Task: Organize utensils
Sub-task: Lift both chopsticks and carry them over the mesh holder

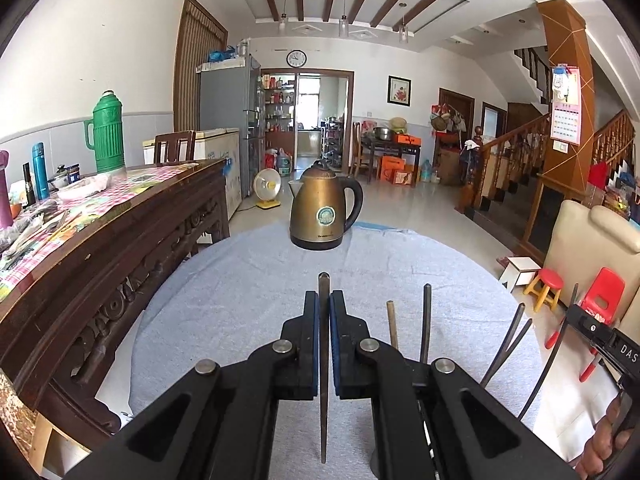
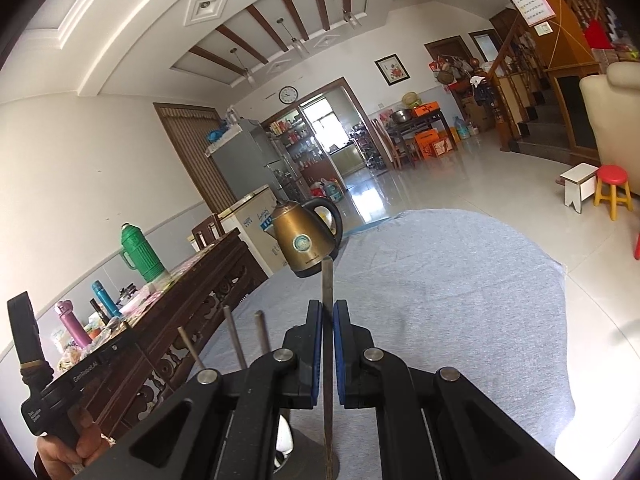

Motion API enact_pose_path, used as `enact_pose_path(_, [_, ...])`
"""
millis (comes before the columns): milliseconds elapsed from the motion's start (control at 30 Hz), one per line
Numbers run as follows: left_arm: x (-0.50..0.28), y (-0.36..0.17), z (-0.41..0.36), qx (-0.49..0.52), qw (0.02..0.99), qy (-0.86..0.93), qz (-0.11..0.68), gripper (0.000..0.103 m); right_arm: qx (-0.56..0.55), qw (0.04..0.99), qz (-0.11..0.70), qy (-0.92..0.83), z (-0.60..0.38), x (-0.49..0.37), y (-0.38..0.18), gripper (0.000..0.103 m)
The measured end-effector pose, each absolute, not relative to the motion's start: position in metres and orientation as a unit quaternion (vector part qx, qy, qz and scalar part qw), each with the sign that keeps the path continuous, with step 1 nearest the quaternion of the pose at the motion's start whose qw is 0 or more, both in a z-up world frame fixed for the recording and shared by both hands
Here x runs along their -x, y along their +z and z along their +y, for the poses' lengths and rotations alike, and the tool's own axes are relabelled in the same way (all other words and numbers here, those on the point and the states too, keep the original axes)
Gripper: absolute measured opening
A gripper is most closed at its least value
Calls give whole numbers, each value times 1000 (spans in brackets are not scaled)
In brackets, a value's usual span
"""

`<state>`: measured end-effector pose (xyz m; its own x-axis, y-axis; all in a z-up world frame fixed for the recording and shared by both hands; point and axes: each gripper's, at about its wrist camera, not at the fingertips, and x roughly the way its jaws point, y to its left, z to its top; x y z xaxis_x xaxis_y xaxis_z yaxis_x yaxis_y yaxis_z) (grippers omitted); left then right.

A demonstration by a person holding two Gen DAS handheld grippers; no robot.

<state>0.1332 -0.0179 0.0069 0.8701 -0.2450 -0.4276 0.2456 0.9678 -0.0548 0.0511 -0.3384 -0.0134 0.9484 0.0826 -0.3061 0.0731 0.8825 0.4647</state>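
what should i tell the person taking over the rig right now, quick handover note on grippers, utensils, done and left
Left gripper: shut on a dark chopstick, held roughly upright above the grey cloth.
Right gripper: shut on a grey chopstick, also roughly upright.
Holder: a dark round one, low between the two grippers, with a white spoon and several other sticks standing in it.
Kettle: at the cloth's far edge, untouched.
Done: most utensils seem to be in the holder.
Left: probably lower both held chopsticks into the holder and release. No loose utensils show on the cloth.
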Motion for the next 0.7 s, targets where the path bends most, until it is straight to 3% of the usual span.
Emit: enact_pose_path(700, [-124, 5, -19, 2, 966, -127, 227, 5, -231, 964, 134, 8, -325, -27, -5, 6])
